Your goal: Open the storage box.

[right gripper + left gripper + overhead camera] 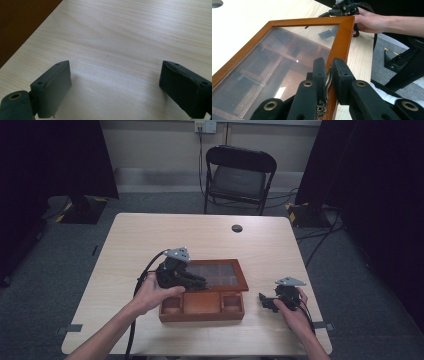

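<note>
On the pale table (150, 235), the wooden box (202, 306) sits near the front edge, its glass lid (218, 273) partly lifted. The left gripper (329, 65) is clamped on the lid's small metal latch (327, 80). The right gripper (115, 82) rests apart, jaws wide and empty. I judge the opening half done.

I find no legible text, label, brand, number or sign in any view. My wooden box (202, 306), its glass lid (274, 62) and the table (150, 235) carry no markings. The wall outlet (205, 126) at twelve o'clock is too small to read.
</note>
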The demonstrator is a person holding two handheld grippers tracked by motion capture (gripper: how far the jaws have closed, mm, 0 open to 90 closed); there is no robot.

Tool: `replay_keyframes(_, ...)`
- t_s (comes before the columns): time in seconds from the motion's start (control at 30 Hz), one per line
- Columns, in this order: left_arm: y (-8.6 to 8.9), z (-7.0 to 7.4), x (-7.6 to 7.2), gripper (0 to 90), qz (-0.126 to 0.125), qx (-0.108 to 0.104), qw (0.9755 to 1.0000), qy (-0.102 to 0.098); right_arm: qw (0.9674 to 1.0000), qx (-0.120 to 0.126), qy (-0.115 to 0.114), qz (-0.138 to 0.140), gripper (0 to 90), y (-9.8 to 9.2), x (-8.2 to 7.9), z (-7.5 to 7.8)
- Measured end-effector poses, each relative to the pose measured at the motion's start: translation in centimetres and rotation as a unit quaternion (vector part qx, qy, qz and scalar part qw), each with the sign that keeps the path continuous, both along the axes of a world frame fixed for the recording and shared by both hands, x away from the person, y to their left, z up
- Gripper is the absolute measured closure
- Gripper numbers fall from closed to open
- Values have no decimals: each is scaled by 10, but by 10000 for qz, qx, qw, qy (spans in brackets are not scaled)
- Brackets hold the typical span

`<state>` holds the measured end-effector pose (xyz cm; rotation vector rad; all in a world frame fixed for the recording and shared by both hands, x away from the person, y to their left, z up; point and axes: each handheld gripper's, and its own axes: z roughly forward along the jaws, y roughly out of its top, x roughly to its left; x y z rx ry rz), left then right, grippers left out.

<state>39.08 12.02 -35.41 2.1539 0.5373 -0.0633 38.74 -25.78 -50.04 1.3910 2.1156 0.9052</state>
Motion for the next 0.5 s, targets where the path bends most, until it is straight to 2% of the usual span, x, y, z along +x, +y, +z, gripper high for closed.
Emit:
replay_keyframes(0.03, 0, -1, 0, 806, 7, -67, 10000, 7, 10000, -1, 0, 0, 96, 0, 0, 0)
replay_keyframes(0.23, 1, 1, 1, 805, 44, -96, 9999, -8, 10000, 0, 2, 3, 96, 0, 0, 0)
replay_keyframes(0.33, 0, 1, 0, 805, 35, -38, 10000, -31, 10000, -2, 1, 9, 96, 0, 0, 0)
replay_keyframes(0.47, 1, 2, 1, 804, 66, -125, 9999, -20, 10000, -4, 0, 13, 96, 0, 0, 0)
replay_keyframes(0.5, 2, 3, 2, 804, 59, -83, 9999, -32, 10000, -2, 0, 12, 96, 0, 0, 0)
